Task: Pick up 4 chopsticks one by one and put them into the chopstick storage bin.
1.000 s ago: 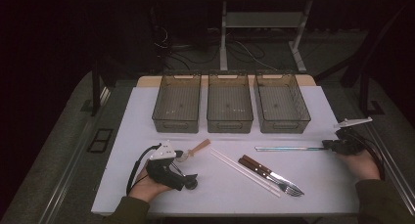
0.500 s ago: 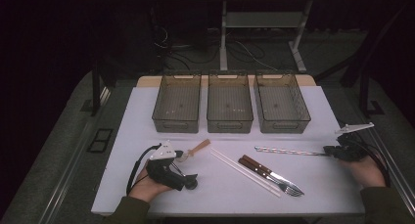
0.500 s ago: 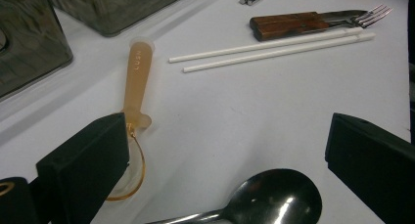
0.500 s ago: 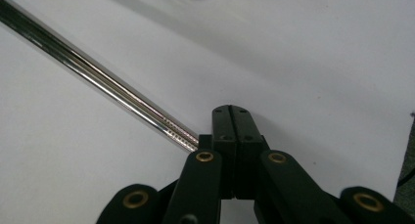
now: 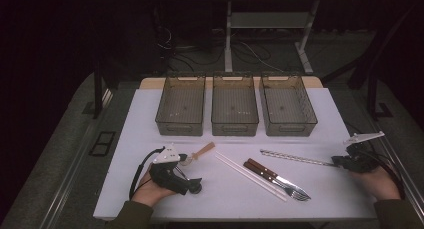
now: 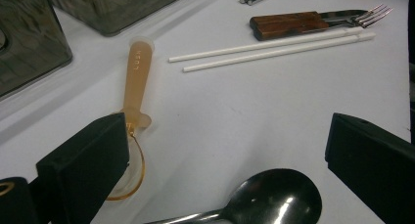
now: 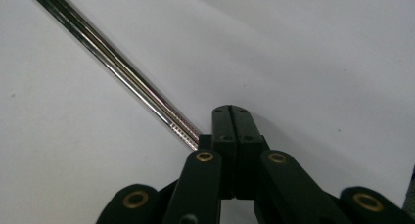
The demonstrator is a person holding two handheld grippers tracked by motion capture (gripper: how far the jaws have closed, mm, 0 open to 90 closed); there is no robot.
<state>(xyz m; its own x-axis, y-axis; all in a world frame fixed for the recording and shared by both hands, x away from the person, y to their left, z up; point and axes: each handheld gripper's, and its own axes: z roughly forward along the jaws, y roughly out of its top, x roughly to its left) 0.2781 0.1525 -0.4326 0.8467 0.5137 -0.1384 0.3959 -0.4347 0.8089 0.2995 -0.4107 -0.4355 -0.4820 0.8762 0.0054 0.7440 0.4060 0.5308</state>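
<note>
Lying beside right tool (image 7: 234, 117), metal chopsticks (image 7: 110, 55), touching

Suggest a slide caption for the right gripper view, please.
Right tool, jaws shut, resting beside metal chopsticks on the white table.

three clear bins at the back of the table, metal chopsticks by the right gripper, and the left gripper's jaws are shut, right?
Not quite: the left gripper has its jaws wide open, as the left gripper view shows. The three bins and the metal chopsticks by the right gripper are as you say.

3 bins (image 5: 234, 111) behind; fork (image 5: 295, 191), white sticks (image 5: 250, 176) mid-table.
</note>
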